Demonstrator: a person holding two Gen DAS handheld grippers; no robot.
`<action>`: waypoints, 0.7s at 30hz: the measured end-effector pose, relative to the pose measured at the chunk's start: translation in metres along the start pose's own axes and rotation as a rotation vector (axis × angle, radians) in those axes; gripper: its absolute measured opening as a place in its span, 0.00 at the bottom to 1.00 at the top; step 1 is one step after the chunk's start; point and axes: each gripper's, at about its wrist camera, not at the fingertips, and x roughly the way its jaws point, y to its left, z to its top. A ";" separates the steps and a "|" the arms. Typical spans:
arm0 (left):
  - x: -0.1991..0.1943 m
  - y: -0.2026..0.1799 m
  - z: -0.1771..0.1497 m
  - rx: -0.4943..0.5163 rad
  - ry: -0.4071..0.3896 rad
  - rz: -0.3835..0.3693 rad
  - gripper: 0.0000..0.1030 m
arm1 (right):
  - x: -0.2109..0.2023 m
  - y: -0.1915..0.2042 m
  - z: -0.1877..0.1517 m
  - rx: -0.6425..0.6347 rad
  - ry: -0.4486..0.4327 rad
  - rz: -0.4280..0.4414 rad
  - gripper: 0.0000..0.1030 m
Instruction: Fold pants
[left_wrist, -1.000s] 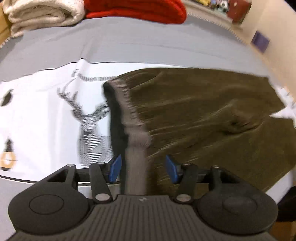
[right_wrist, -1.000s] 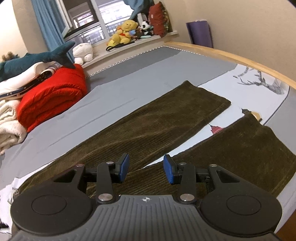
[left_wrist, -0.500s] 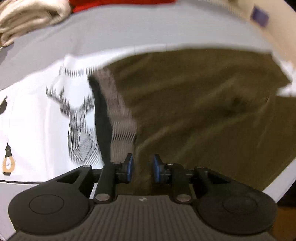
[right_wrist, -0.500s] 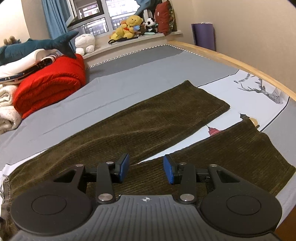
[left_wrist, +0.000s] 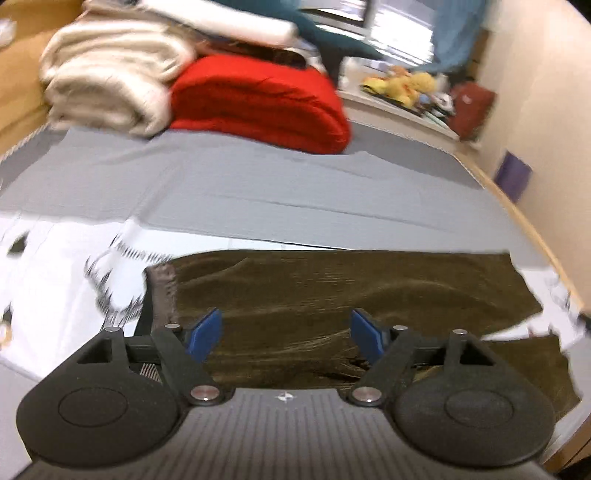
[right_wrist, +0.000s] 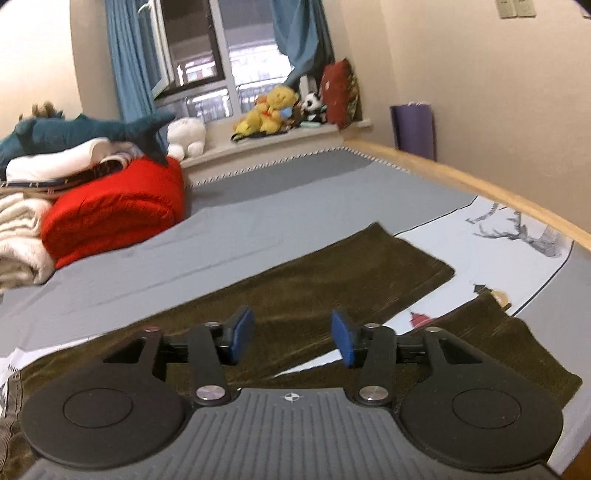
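I see the pants (right_wrist: 332, 273) spread flat on the bed (right_wrist: 258, 221), waistband toward its left edge, both legs running apart toward the right edge. No fold shows yet, so I judge all the folding remains. My left gripper (left_wrist: 286, 334) and right gripper (right_wrist: 291, 338) hover above the fabric, fingers spread, holding nothing.

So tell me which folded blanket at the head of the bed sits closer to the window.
The red blanket. It lies on the window side of the pile; the cream blanket sits farther from the window, at the picture's left edge.
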 end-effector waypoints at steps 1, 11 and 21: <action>0.005 -0.008 0.001 0.008 0.013 0.012 0.79 | -0.001 -0.002 0.000 0.004 -0.005 -0.007 0.55; 0.061 -0.034 0.002 0.105 0.146 0.062 0.78 | 0.011 -0.012 -0.003 -0.020 0.064 -0.028 0.56; 0.068 -0.038 -0.007 0.150 0.146 0.040 0.78 | 0.021 -0.013 -0.005 -0.051 0.084 -0.095 0.64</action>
